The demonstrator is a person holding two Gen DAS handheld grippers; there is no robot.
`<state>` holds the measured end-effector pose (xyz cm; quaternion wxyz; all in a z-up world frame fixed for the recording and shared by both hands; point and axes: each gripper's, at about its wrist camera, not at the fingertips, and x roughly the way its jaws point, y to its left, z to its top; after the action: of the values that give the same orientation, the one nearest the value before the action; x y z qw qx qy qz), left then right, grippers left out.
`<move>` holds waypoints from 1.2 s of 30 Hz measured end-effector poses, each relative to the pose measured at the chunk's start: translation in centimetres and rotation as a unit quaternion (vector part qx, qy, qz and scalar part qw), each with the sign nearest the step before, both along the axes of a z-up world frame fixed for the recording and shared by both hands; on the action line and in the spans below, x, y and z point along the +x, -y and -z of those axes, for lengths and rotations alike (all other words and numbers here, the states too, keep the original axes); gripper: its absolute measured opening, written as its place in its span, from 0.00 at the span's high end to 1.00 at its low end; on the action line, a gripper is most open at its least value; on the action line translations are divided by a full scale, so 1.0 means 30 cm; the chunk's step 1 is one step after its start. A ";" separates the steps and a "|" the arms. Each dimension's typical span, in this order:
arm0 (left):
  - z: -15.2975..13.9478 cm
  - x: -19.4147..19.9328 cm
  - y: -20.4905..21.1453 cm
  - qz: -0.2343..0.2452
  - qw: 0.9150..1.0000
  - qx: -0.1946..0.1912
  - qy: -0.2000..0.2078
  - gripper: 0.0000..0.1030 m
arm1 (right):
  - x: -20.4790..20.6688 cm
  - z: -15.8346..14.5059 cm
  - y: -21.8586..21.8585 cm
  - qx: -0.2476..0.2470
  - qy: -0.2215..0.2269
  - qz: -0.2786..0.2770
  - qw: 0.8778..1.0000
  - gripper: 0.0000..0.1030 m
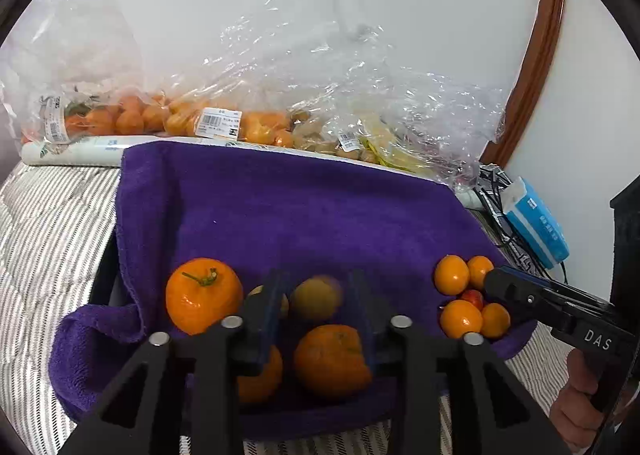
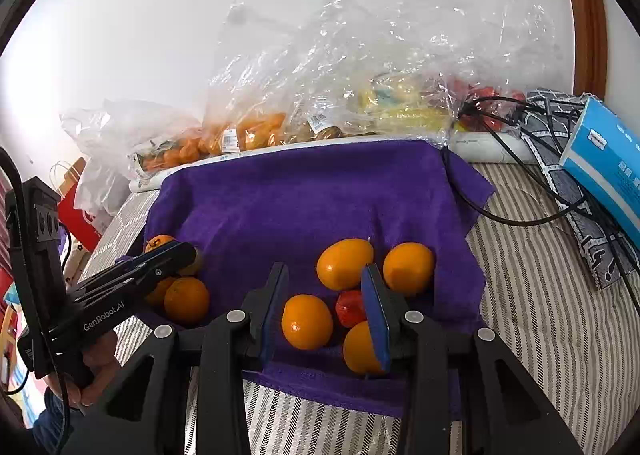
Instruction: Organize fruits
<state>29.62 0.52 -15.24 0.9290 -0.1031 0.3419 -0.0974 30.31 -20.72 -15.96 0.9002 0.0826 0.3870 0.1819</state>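
A purple towel (image 2: 304, 191) lies spread on a striped bed cover (image 2: 552, 295), and the fruit sits on it in two groups. Toward 3 o'clock on the towel, four small oranges (image 2: 345, 264) ring a small red fruit (image 2: 349, 308). Toward 9 o'clock lie the bigger ones: a stemmed orange (image 1: 203, 295), a second orange (image 1: 331, 361) nearer the towel's front edge, a third partly hidden behind the tool's fingers, and a yellowish fruit (image 1: 316, 297) that looks blurred.

Along the wall at 12 o'clock, clear plastic bags (image 2: 360, 67) hold more oranges and yellowish produce. A blue tissue box (image 2: 608, 159) and a black cable (image 2: 516, 215) lie at 2 o'clock, clear of the towel.

The left tool (image 1: 316, 307) points down over the big fruit, its fingers a little apart with the yellowish fruit showing between them; no pad visibly presses on it. The right tool (image 2: 326, 311) slants down over the small cluster, fingers slightly spread on either side of one small orange and the red fruit, gripping neither. A hand (image 1: 580, 407) grips the right tool's handle, another hand (image 2: 94, 371) the left's.
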 end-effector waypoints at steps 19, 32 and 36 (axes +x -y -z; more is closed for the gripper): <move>-0.237 -0.155 -0.071 -0.048 0.996 -0.012 0.075 0.32 | -0.161 -0.242 -0.048 -0.016 0.087 0.046 0.995 0.44; -0.352 -0.467 -0.067 -0.071 0.997 0.036 0.021 0.21 | -0.494 -0.410 -0.053 -0.050 0.073 0.084 0.993 0.35; -0.401 -0.583 -0.033 -0.080 0.994 0.066 0.041 0.17 | -0.595 -0.435 -0.055 -0.071 0.078 0.100 0.989 0.24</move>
<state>12.13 1.50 -3.20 0.9517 -0.0642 0.3002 -0.0045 12.44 -19.06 -2.92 0.9448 0.0419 0.3175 0.0689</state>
